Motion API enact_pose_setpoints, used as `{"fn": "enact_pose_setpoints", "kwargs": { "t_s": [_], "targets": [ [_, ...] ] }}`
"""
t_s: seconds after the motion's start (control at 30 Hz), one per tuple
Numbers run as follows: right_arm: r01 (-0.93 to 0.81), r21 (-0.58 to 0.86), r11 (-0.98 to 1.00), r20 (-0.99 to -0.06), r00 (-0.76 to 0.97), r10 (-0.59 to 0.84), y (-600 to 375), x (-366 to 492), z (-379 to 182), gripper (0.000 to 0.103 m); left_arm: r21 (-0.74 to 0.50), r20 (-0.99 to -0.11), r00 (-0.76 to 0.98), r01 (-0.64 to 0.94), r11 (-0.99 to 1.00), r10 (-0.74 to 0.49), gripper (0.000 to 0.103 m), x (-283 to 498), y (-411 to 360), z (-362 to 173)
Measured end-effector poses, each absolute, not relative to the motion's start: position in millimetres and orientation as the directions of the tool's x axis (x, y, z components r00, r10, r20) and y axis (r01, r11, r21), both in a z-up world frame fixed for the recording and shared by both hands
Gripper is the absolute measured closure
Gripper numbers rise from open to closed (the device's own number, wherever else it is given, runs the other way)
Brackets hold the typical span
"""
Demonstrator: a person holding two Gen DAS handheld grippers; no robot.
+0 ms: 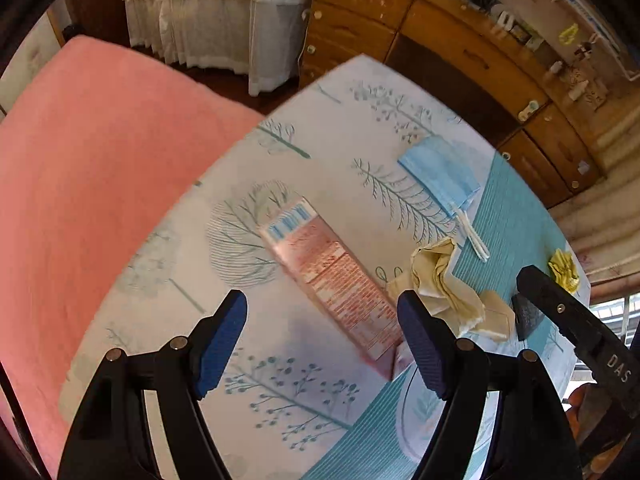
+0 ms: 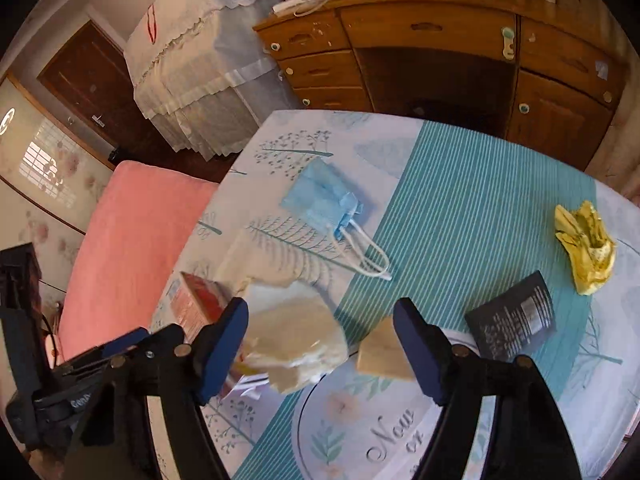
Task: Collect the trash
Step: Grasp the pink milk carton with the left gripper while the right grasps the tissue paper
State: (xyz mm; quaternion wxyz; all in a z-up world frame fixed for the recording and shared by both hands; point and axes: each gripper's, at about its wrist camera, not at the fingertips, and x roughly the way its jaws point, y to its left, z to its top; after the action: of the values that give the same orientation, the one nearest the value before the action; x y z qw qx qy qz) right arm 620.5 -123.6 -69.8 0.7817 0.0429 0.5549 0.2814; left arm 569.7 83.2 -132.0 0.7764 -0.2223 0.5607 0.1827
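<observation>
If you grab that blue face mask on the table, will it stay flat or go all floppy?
Probably floppy: the blue face mask looks like thin folded cloth, so it would likely sag and unfold. Its white ear loops trail loose and may dangle or snag. It seems very light, so a push would probably slide it across the tablecloth.

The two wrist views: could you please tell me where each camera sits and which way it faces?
Left wrist: on the left gripper, looking steeply down at the red carton; both open fingers show, the right gripper beside.
Right wrist: on the right gripper, looking down at the crumpled paper; open fingers, left gripper at the left edge.
Shared: carton, paper, blue mask, yellow wrapper.
</observation>
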Motion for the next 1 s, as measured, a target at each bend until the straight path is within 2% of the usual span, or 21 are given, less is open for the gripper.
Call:
{"fn": "enact_pose_setpoints", "kwargs": {
  "t_s": [0.33, 0.37, 0.5, 0.67, 1.0],
  "targets": [
    [-0.389, 0.459, 0.799, -0.831, 0.129, 0.541, -127, 638, -99, 0.027, -0.004, -0.989, 0.122, -0.595, 0.804, 0.085, 0.027, 593, 71, -186],
    [-0.393, 0.464, 0.794, -0.831, 0.118, 0.544, -125, 638, -101, 0.027, 0.008, -0.991, 0.103, -0.590, 0.807, 0.085, 0.030, 590, 70, -191],
    [-0.445, 0.458, 0.770, -0.836, 0.078, 0.543, -111, 632, -108, 0.027, -0.024, -0.993, 0.109, -0.586, 0.810, 0.050, 0.063, 574, 70, -201],
    [-0.502, 0.425, 0.753, -0.854, 0.054, 0.518, -95, 624, -119, 0.027, -0.086, -0.986, 0.164, -0.576, 0.813, 0.012, 0.064, 550, 75, -194],
    [-0.599, 0.352, 0.719, -0.891, 0.021, 0.453, -67, 583, -133, 0.026, -0.057, -0.976, 0.206, -0.544, 0.837, 0.068, 0.064, 512, 69, -171]
  ]
}}
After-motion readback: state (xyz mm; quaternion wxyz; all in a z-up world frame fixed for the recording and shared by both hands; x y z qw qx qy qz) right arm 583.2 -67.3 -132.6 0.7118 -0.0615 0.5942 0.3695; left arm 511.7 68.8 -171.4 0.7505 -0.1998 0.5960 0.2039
